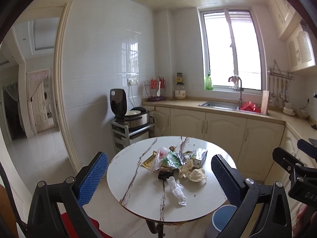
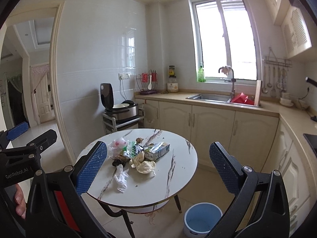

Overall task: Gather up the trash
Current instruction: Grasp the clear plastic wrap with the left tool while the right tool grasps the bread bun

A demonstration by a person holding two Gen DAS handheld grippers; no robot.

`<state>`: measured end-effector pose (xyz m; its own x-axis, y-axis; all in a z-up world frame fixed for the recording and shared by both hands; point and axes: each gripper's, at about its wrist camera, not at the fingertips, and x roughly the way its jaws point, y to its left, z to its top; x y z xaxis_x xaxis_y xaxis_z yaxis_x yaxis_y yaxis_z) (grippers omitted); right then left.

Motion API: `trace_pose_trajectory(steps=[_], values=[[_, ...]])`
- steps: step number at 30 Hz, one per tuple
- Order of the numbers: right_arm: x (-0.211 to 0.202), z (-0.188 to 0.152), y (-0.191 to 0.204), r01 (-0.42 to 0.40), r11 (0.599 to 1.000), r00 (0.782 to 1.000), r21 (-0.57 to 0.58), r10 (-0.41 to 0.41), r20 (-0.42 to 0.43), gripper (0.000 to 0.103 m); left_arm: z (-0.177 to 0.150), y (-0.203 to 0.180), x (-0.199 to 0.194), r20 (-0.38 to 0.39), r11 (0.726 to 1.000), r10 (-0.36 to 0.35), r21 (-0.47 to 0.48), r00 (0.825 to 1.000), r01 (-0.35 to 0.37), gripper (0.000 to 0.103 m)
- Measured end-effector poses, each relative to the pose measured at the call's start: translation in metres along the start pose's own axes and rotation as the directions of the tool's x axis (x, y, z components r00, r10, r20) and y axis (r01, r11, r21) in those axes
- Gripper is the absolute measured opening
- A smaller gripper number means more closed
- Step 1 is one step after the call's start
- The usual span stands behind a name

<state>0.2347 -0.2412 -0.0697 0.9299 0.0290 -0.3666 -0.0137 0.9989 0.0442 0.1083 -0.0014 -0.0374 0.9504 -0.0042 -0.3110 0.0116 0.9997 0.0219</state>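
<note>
A heap of trash (image 1: 174, 161) lies on the round white marble table (image 1: 138, 198): a green carton (image 1: 200, 155), yellow and green wrappers, crumpled tissue (image 1: 196, 175), a clear plastic bag (image 1: 177, 191), a dark scrap. The heap also shows in the right wrist view (image 2: 136, 154). A blue bin (image 2: 202, 218) stands on the floor right of the table. My left gripper (image 1: 158, 178) is open and empty, held back from the table. My right gripper (image 2: 158, 166) is open and empty, also short of the table.
A kitchen counter with sink (image 2: 210, 97) and cream cabinets runs behind and to the right. A rice cooker (image 2: 116, 103) sits on a metal rack at the left wall. A doorway (image 2: 29, 79) opens on the left. Something red (image 1: 79, 226) lies below the left gripper.
</note>
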Motion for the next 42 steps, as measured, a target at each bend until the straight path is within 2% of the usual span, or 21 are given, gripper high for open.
trace_pose_trajectory(steps=[5, 8, 11, 15, 19, 22, 24, 26, 27, 28, 29, 33, 38, 39, 41, 42], values=[[0.058, -0.022, -0.017, 0.011, 1.0, 0.993, 0.017, -0.009, -0.119, 0.103, -0.009, -0.01, 0.074, -0.143, 1.0, -0.017, 0.021, 0.99, 0.021, 0.102], [0.095, -0.036, -0.023, 0.011, 1.0, 0.98, 0.013, -0.009, -0.197, 0.103, -0.015, -0.016, 0.12, -0.237, 0.999, -0.016, 0.031, 0.971, 0.024, 0.102], [0.13, -0.052, -0.024, -0.003, 1.0, 0.963, 0.011, 0.005, -0.268, 0.103, -0.021, -0.019, 0.165, -0.326, 0.999, -0.012, 0.035, 0.945, 0.024, 0.102], [0.171, -0.069, -0.025, -0.012, 1.0, 0.939, 0.009, 0.014, -0.343, 0.103, -0.028, -0.024, 0.22, -0.411, 0.998, 0.0, 0.054, 0.911, 0.024, 0.102], [0.206, -0.08, -0.026, -0.026, 0.999, 0.913, 0.019, 0.032, -0.408, 0.103, -0.026, -0.022, 0.259, -0.465, 0.998, 0.006, 0.056, 0.885, 0.022, 0.095], [0.228, -0.086, -0.023, -0.043, 0.999, 0.895, 0.025, 0.05, -0.444, 0.103, -0.018, -0.018, 0.279, -0.497, 0.998, -0.028, 0.033, 0.868, 0.052, 0.077], [0.242, -0.088, -0.018, -0.066, 0.997, 0.881, 0.029, 0.072, -0.467, 0.103, -0.013, -0.012, 0.293, -0.51, 0.997, -0.047, 0.022, 0.859, 0.068, 0.053], [0.254, -0.09, -0.009, -0.091, 0.996, 0.868, 0.024, 0.091, -0.489, 0.103, -0.013, 0.0, 0.307, -0.513, 0.993, -0.112, -0.03, 0.851, 0.113, 0.037], [0.261, -0.09, -0.004, -0.106, 0.994, 0.86, 0.021, 0.102, -0.499, 0.103, -0.01, 0.008, 0.31, -0.51, 0.987, -0.158, -0.072, 0.846, 0.141, 0.024], [0.268, -0.091, 0.001, -0.119, 0.993, 0.853, 0.017, 0.111, -0.51, 0.103, -0.008, 0.018, 0.31, -0.502, 0.982, -0.19, -0.107, 0.844, 0.158, 0.018], [0.274, -0.092, 0.007, -0.128, 0.992, 0.846, 0.01, 0.115, -0.521, 0.103, -0.005, 0.026, 0.312, -0.499, 0.978, -0.209, -0.131, 0.841, 0.165, 0.018], [0.302, -0.097, 0.027, -0.172, 0.985, 0.813, -0.009, 0.137, -0.566, 0.103, 0.008, 0.051, 0.318, -0.485, 0.974, -0.222, -0.147, 0.846, 0.172, 0.014], [0.326, -0.097, 0.04, -0.209, 0.977, 0.792, -0.03, 0.151, -0.591, 0.102, 0.003, 0.066, 0.307, -0.466, 0.969, -0.241, -0.166, 0.851, 0.184, 0.014], [0.327, -0.097, 0.041, -0.227, 0.974, 0.789, -0.016, 0.174, -0.59, 0.097, 0.001, 0.068, 0.306, -0.456, 0.968, -0.245, -0.164, 0.855, 0.19, 0.014], [0.325, -0.094, 0.039, -0.248, 0.969, 0.791, -0.005, 0.199, -0.579, 0.079, 0.0, 0.071, 0.299, -0.443, 0.965, -0.258, -0.162, 0.859, 0.206, 0.014], [0.324, -0.093, 0.037, -0.248, 0.969, 0.791, 0.002, 0.203, -0.577, 0.065, -0.003, 0.072, 0.292, -0.435, 0.964, -0.262, -0.161, 0.862, 0.212, 0.014]])
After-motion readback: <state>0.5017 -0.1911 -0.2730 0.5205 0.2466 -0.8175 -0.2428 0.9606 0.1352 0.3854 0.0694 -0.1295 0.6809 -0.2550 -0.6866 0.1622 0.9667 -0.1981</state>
